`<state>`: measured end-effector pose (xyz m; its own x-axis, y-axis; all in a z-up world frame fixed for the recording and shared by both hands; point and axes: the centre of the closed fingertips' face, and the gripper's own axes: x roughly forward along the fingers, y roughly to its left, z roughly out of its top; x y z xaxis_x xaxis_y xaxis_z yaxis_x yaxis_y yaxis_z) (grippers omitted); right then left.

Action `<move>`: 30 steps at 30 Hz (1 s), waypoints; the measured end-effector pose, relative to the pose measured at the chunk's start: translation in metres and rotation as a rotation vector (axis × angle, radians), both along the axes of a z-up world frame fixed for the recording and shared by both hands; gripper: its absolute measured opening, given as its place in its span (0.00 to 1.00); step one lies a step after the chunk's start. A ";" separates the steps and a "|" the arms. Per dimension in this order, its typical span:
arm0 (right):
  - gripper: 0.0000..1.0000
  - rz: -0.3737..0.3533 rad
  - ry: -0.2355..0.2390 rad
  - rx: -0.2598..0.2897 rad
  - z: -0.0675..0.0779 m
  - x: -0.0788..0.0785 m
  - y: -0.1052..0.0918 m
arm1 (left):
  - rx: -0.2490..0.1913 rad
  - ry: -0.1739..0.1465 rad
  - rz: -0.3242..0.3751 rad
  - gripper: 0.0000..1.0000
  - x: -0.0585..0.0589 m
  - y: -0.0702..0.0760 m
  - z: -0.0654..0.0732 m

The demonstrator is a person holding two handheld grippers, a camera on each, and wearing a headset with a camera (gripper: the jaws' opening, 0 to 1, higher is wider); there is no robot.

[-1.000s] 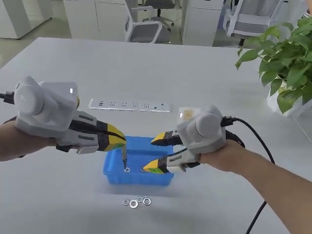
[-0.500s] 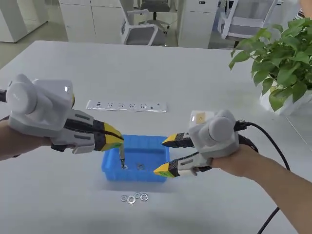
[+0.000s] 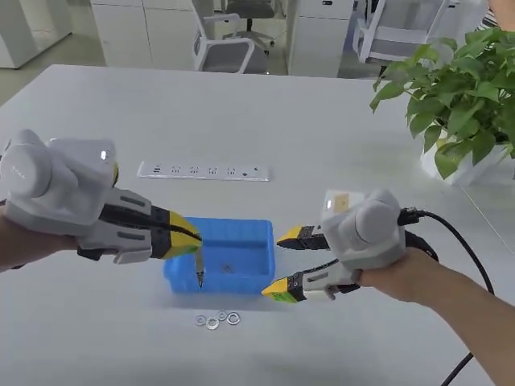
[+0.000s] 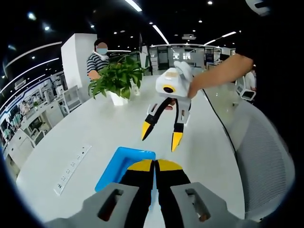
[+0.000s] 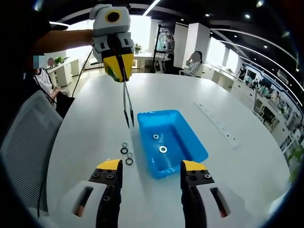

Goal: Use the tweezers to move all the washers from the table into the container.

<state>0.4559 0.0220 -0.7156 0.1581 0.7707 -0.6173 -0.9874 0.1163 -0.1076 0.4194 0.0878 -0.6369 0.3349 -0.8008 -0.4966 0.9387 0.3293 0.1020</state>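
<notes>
Since a small cluster of washers [image 3: 217, 320] lies on the table [image 3: 338, 145] just below the tips of the tweezers [image 3: 199, 272], on our near side, that cluster is what we go for next. Two loose rings [image 5: 163, 149] already sit in the blue container [image 3: 256, 228], which lies right beside the tips, under the nose of the left gripper [image 3: 187, 235]. That gripper's jaws are pressed together on the tweezers, which hang straight down; we cannot tell whether the tips carry anything. The right gripper [image 3: 282, 264] waits across the container, jaws spread and holding nothing. We judge the step goes best if we lower the tips over the outermost washer, pinch it by its rim and lift straight up, without scattering its neighbours.
</notes>
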 end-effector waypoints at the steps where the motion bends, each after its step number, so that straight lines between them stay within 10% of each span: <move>1: 0.51 -0.003 0.001 0.001 0.000 0.000 -0.001 | -0.001 -0.001 -0.002 0.05 -0.001 0.000 -0.001; 30: 0.71 -0.120 0.032 0.030 -0.007 -0.021 -0.019 | -0.026 0.037 -0.039 0.05 -0.019 -0.013 -0.034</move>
